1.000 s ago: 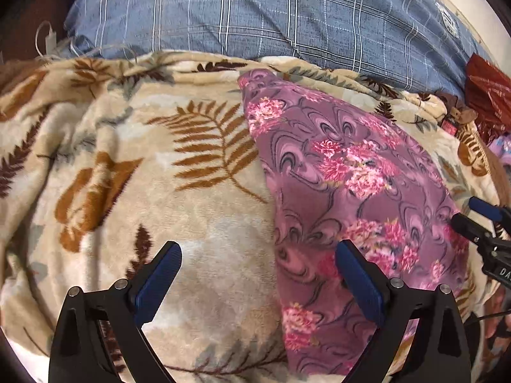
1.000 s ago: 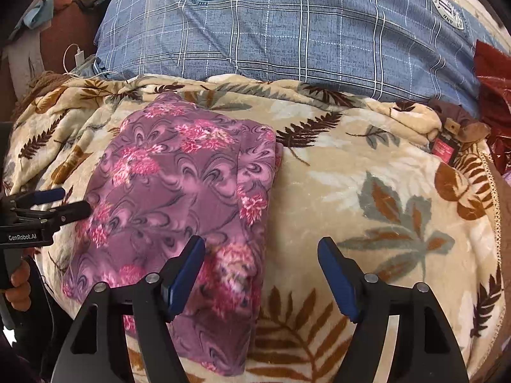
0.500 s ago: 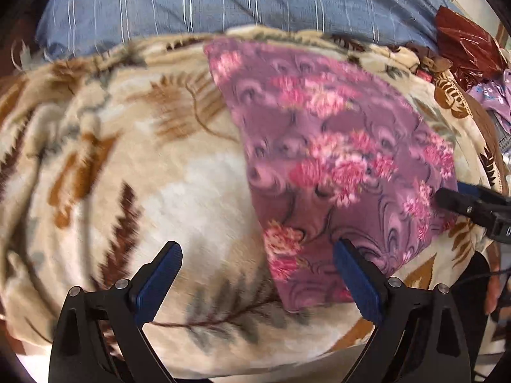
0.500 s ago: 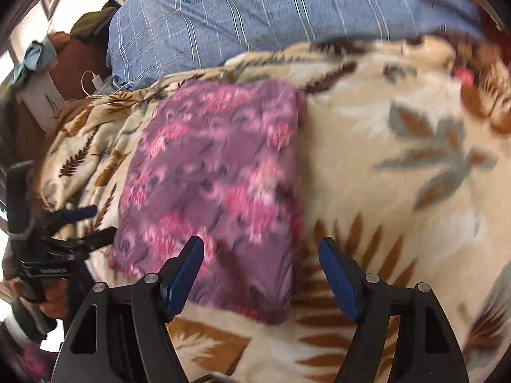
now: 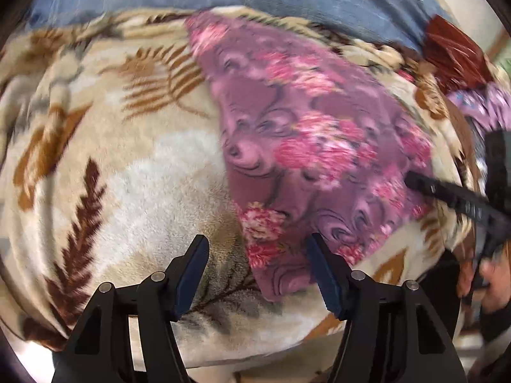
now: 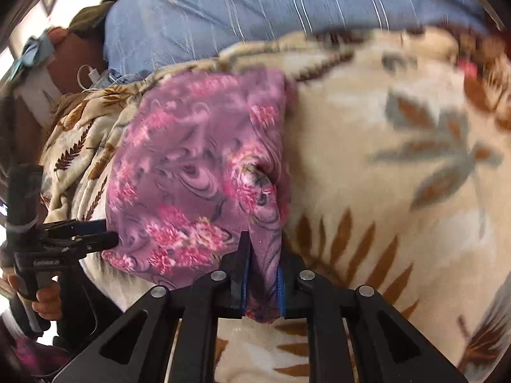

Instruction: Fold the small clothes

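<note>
A purple garment with pink flowers [image 5: 303, 146] lies folded on a beige leaf-patterned blanket [image 5: 127, 166]. My left gripper [image 5: 257, 274] is open, its jaws partly narrowed around the garment's near left corner, not clamped. My right gripper [image 6: 262, 282] is shut on the garment's near right corner [image 6: 265, 255]; a fold of cloth bunches between its blue pads. The garment also shows in the right wrist view [image 6: 198, 172]. The left gripper appears there at the garment's left edge [image 6: 83, 236], and the right gripper appears in the left wrist view [image 5: 447, 191].
A blue plaid pillow [image 6: 271, 9] lies behind the blanket. A dark red item [image 5: 453, 51] and other purple cloth [image 5: 482, 105] sit at the far right. A white charger cable [image 6: 92, 75] lies at the back left. The blanket's near edge drops off below.
Both grippers have moved down to the garment's near edge. The right gripper has shut on the near right corner. The left jaws have narrowed around the near left corner.
</note>
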Tool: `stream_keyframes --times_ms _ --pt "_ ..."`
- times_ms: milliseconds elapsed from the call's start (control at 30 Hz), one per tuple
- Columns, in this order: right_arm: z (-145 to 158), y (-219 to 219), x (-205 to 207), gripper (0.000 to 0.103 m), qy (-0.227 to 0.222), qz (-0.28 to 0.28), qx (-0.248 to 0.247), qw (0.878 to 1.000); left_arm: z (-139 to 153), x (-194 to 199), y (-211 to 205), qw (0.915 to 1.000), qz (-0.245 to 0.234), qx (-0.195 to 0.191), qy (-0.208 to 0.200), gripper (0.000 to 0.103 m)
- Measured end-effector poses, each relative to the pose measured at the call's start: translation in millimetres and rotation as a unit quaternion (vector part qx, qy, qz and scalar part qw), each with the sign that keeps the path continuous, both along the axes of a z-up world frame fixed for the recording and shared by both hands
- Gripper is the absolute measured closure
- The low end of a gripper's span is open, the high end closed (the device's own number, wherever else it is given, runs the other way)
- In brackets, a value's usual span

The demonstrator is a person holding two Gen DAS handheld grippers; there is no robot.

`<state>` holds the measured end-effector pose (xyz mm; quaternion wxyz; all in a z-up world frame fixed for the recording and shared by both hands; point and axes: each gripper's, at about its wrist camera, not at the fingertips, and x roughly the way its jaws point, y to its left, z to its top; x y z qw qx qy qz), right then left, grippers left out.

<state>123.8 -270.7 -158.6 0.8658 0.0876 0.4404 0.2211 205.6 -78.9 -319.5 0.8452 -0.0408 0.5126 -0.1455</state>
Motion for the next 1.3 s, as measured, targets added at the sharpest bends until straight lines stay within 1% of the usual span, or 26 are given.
stream_keyframes --times_ms 67,133,167,200,267,300,367,400,433,467,500,533,600,633,667,733,800,867,933,1000,1067,1133,1167,1200,1233,1300 --pt "15.3 -10.3 3.4 0.082 -0.011 -0.007 0.046 0.999 14.5 1.1 8.1 0.9996 -0.008 -0.018 -0.022 0.040" --pt "36.2 -24.3 17.2 0.072 -0.027 -0.015 0.116 0.993 30.6 12.4 16.8 0.9986 0.000 -0.030 -0.043 0.038" --pt "41.0 -27.1 25.4 0.059 -0.034 -0.025 0.130 0.991 36.7 27.5 21.1 0.9984 0.012 -0.026 -0.049 0.038" --pt "46.6 -28.4 36.0 0.049 -0.037 -0.032 0.137 0.989 38.4 42.5 24.8 0.9983 0.024 -0.023 -0.048 0.037" --pt "50.8 -20.6 65.9 0.047 -0.033 -0.033 0.139 0.989 34.9 69.0 28.8 0.9979 0.043 -0.025 -0.040 0.037" --pt "48.4 -14.8 82.2 0.047 -0.022 -0.036 0.134 0.990 29.3 88.2 33.4 0.9976 0.057 -0.026 -0.028 0.037" --pt "34.1 -1.6 116.5 0.047 0.023 -0.042 0.123 0.991 14.4 117.2 38.1 0.9960 0.082 -0.035 0.005 0.037" --pt "28.0 2.3 126.2 0.048 0.037 -0.046 0.114 0.992 7.2 129.5 39.2 0.9947 0.087 -0.049 0.022 0.037" --pt "23.4 7.3 132.9 0.052 0.048 -0.042 0.109 0.992 2.7 137.9 39.1 0.9931 0.093 -0.062 0.037 0.038" --pt "23.3 13.3 139.2 0.075 0.050 -0.023 0.117 0.992 1.2 142.9 37.5 0.9913 0.096 -0.078 0.046 0.039" --pt "28.4 15.9 140.2 0.088 0.038 -0.020 0.111 0.993 3.2 147.4 34.7 0.9903 0.094 -0.090 0.049 0.040" --pt "44.8 18.7 137.5 0.092 0.001 -0.009 0.103 0.995 6.8 151.8 32.6 0.9906 0.093 -0.090 0.043 0.040" --pt "64.5 15.4 132.6 0.097 -0.045 -0.001 0.109 0.993 19.0 155.5 27.4 0.9927 0.095 -0.074 0.012 0.040" --pt "71.4 12.6 133.8 0.099 -0.058 -0.005 0.107 0.993 21.1 159.2 25.4 0.9932 0.100 -0.060 0.002 0.040" --pt "69.7 10.6 140.5 0.099 -0.050 -0.006 0.103 0.993 17.8 163.2 25.9 0.9936 0.101 -0.051 0.001 0.040" --pt "54.5 9.1 153.2 0.099 -0.026 -0.016 0.084 0.996 7.2 167.2 21.5 0.9938 0.106 -0.031 0.015 0.039" --pt "38.3 8.0 158.5 0.099 -0.003 -0.020 0.074 0.997 -5.5 170.1 22.8 0.9918 0.114 -0.042 0.038 0.039" --pt "29.1 9.2 158.3 0.098 0.003 -0.023 0.077 0.997 -10.1 180.2 18.4 0.9908 0.121 -0.048 0.038 0.039" --pt "29.0 5.3 154.5 0.098 0.005 -0.029 0.088 0.996 -6.1 175.2 16.5 0.9910 0.125 -0.041 0.027 0.039" --pt "35.6 1.1 145.6 0.093 -0.001 -0.025 0.097 0.995 -0.7 167.8 14.9 0.9921 0.123 -0.017 0.014 0.040" --pt "41.7 -2.2 132.7 0.091 -0.003 -0.022 0.096 0.995 6.3 155.4 13.5 0.9929 0.119 0.010 -0.001 0.040" --pt "41.8 -6.9 116.2 0.078 0.005 -0.008 0.115 0.993 10.3 138.3 12.5 0.9929 0.114 0.029 -0.017 0.039" --pt "40.7 -8.4 110.9 0.066 0.007 -0.006 0.119 0.993 9.8 129.8 12.9 0.9928 0.113 0.033 -0.022 0.039" --pt "34.7 -10.3 103.0 0.056 0.016 -0.002 0.126 0.992 11.6 120.3 12.3 0.9928 0.112 0.033 -0.024 0.039" --pt "29.7 -9.7 100.1 0.055 0.024 -0.001 0.129 0.991 11.3 113.4 12.4 0.9928 0.113 0.033 -0.023 0.038" --pt "18.0 -5.7 97.5 0.055 0.042 0.000 0.123 0.991 8.2 104.9 11.1 0.9925 0.115 0.035 -0.025 0.038"
